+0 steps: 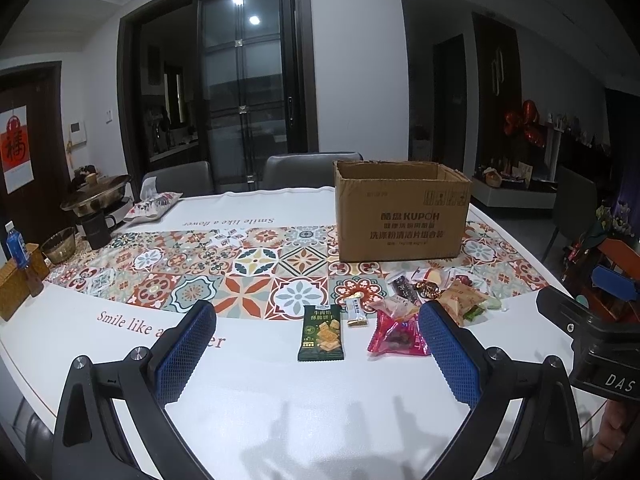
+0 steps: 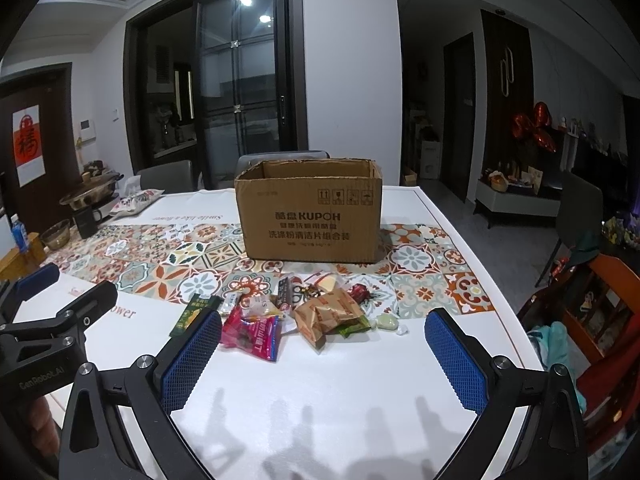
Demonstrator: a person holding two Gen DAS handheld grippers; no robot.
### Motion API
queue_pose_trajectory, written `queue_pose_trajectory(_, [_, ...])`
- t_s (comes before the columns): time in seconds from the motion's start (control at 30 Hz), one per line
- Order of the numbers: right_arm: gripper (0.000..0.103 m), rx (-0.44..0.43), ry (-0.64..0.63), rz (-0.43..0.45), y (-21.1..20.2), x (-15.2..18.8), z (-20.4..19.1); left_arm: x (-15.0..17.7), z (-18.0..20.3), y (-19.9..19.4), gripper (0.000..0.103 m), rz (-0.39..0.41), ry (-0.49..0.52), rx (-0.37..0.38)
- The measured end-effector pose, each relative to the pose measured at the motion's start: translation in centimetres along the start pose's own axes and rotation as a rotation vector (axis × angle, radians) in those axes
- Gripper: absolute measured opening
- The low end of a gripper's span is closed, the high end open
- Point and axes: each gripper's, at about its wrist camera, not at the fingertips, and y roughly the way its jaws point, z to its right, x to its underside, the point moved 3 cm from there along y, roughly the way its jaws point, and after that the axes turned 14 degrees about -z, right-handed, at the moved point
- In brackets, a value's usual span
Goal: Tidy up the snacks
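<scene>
An open cardboard box (image 1: 402,210) stands on the patterned tablecloth; it also shows in the right wrist view (image 2: 310,210). In front of it lies a heap of snack packets: a dark green cracker packet (image 1: 321,333) (image 2: 192,313), a pink-red packet (image 1: 396,332) (image 2: 251,332), a brown packet (image 1: 460,300) (image 2: 326,316), a small white bar (image 1: 355,311) and a pale green candy (image 2: 385,322). My left gripper (image 1: 316,348) is open and empty, hovering short of the packets. My right gripper (image 2: 324,352) is open and empty, just in front of the heap.
A pot (image 1: 96,196), a black mug (image 1: 95,230), a glass bowl (image 1: 60,245), a blue bottle (image 1: 16,246) and a wicker basket (image 1: 16,292) stand at the table's far left. Grey chairs (image 1: 308,170) stand behind the table. The table's right edge (image 2: 500,300) borders an orange chair (image 2: 600,308).
</scene>
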Motion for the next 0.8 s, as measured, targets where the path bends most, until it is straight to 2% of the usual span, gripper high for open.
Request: queue_pose_trajectory(0.8, [0.103,-0.001,-0.001,0.002,-0.20,0.12,-0.11,0.03,-0.11,-0.10,0.103,0.002,0.000,0.001])
